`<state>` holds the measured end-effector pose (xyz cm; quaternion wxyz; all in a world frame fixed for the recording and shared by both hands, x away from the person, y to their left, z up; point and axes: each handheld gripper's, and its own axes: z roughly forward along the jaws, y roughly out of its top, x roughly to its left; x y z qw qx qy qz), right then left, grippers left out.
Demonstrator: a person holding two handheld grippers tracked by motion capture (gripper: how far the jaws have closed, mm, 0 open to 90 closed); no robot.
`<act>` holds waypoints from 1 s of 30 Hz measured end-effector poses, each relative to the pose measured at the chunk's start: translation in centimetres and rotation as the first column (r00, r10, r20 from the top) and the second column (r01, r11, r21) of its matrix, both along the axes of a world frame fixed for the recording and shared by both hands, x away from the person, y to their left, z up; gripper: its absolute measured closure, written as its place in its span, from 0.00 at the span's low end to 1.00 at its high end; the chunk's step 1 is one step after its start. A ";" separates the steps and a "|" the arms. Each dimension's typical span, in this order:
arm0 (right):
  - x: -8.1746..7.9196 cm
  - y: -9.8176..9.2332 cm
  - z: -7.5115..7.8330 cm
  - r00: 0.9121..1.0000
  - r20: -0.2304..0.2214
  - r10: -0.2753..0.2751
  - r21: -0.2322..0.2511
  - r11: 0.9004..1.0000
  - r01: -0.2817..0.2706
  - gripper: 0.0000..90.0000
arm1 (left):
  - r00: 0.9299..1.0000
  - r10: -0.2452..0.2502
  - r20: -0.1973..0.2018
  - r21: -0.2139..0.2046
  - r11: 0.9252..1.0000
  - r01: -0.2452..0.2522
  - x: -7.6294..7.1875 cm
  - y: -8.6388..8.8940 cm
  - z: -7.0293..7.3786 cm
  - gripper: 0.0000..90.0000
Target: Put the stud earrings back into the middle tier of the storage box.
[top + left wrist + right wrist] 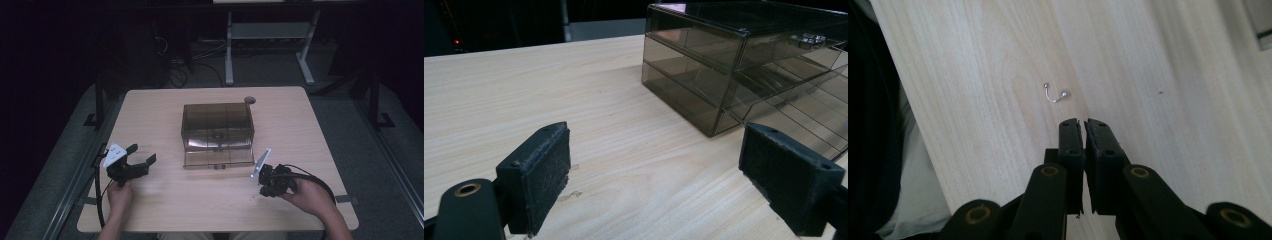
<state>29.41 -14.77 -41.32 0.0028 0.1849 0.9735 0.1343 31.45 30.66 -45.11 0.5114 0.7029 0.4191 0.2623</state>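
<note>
A smoked clear plastic drawer box (217, 127) stands mid-table with its lowest drawer (218, 158) pulled out toward me; the box (744, 60) also looms ahead in the left gripper view. My left gripper (142, 154) rests at the table's left, jaws spread wide and empty, pads (544, 175) well apart. My right gripper (264, 190) sits near the front right, pointing down at the wood with its jaws shut and nothing between them. Just beyond its fingertips (1083, 125) lies a tiny curved metal stud with ball ends (1055, 94), apart from the gripper.
The pale wooden table (165, 210) has a round cable grommet (249, 100) at its back edge. A white desk frame (270, 45) stands on the dark floor behind. A cable (320, 182) loops from the right gripper.
</note>
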 end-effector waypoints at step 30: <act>4.9 2.7 5.1 0.998 0.053 0.018 0.049 0.999 -0.021 0.95 | 1.000 0.002 0.004 -0.017 1.000 -0.002 0.0 0.0 0.0 0.14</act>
